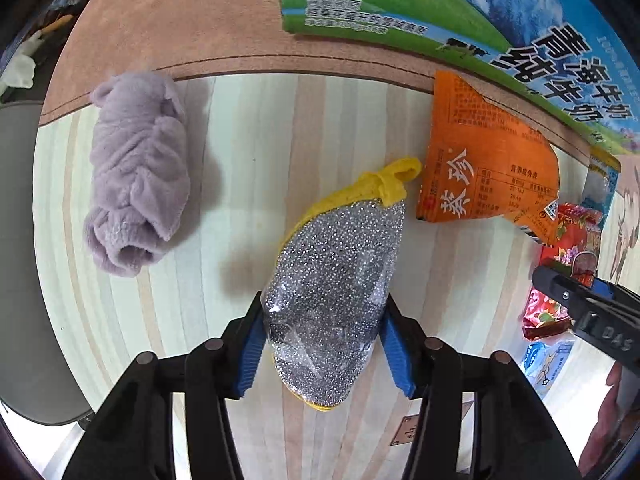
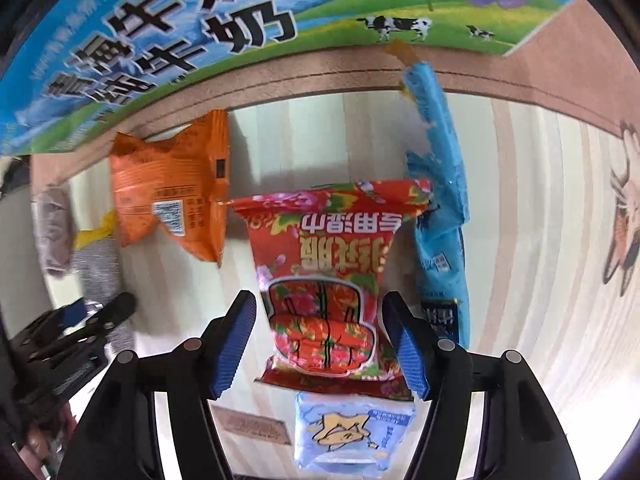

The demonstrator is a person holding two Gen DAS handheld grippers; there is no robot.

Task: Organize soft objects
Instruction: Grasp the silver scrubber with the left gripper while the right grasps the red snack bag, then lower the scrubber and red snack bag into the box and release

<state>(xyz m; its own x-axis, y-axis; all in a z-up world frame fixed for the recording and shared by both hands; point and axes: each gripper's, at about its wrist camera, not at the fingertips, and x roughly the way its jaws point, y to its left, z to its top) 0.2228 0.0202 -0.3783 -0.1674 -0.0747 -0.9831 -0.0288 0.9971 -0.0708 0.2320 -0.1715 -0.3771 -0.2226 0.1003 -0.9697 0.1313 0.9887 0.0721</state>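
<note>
Blue-padded fingers of the left gripper press both sides of a silver scouring pad with yellow trim, lying mid-desk. Toward the desk's left edge lies a rolled purple towel; an orange packet sits near the far edge by a milk carton. The right gripper stands wide open around a red floral wipes pack, its pads apart from it.
</note>
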